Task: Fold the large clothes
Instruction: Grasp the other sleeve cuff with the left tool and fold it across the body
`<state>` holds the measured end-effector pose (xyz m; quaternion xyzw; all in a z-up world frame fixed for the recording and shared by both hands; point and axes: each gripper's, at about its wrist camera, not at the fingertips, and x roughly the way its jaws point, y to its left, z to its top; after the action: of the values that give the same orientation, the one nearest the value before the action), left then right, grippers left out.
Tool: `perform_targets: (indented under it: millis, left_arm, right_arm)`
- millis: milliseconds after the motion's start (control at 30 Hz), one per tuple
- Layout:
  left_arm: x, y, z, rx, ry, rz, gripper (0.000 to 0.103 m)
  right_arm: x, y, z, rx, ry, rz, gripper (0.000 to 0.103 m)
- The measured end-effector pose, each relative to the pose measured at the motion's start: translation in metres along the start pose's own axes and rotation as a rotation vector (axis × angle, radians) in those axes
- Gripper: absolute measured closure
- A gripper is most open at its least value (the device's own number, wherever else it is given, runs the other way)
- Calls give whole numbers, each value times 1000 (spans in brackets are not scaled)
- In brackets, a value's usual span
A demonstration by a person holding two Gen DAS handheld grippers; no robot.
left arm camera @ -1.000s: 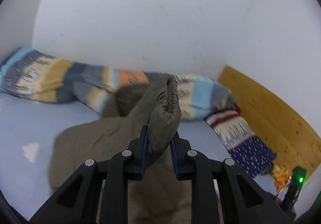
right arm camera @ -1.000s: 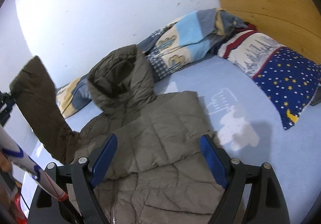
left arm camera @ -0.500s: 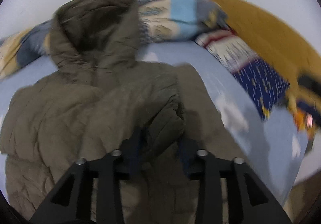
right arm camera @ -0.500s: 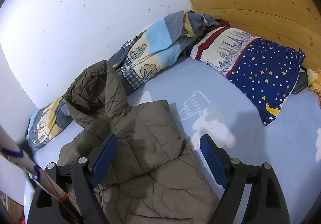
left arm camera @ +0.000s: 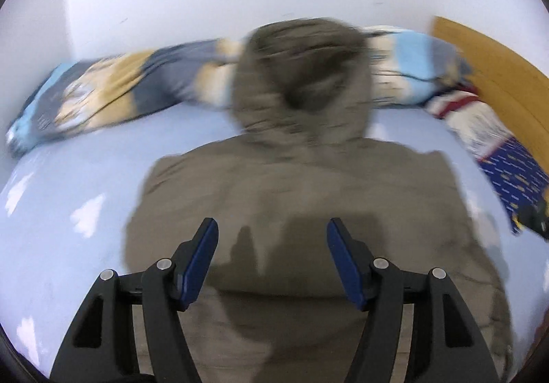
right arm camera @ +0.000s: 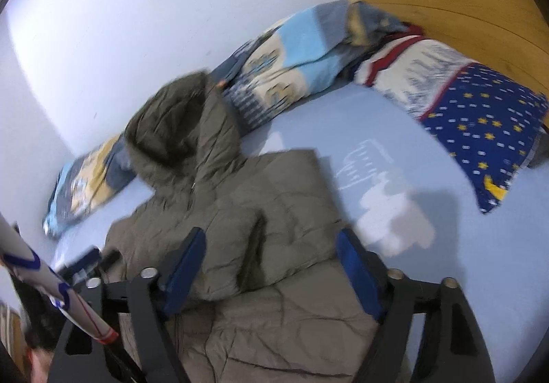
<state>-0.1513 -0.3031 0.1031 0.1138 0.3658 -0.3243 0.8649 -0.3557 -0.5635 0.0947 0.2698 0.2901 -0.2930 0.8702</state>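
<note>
- The olive hooded puffer jacket (right arm camera: pixel 260 245) lies flat on the light blue bedsheet (right arm camera: pixel 394 280), hood towards the far wall, with both sleeves laid across the body.
- The sleeve-folding step looks done. The left gripper (left arm camera: pixel 271 259) hovers over the jacket's middle; its jaws have just been opening and stand fairly wide with nothing between them.
- The right gripper (right arm camera: pixel 271 266) hangs over the right half; its jaws have just narrowed a little but remain wide and empty.
- Next, I judge, the near hem must be gripped with both tools and carried up towards the hood.
- A patterned duvet (right arm camera: pixel 302 53) lies along the far white wall, a starry pillow (right arm camera: pixel 487 129) at the right by the wooden headboard (right arm camera: pixel 446 2).
</note>
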Motion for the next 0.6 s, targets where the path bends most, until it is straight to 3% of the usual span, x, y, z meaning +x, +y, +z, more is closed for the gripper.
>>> perform_targets:
  millis: [33,200,600]
  left_arm:
    - [6,9,-2,-12,12,16,38]
    - [32,27,-17,-22,78,33,38]
    - [72,31,-40,-56,184,32,37]
  right_arm:
    - [11,9,-4,-35,22,6,35]
    - [51,32,-21,-124,98,7,51]
    - [132,27,-56,-170,293,-71,51]
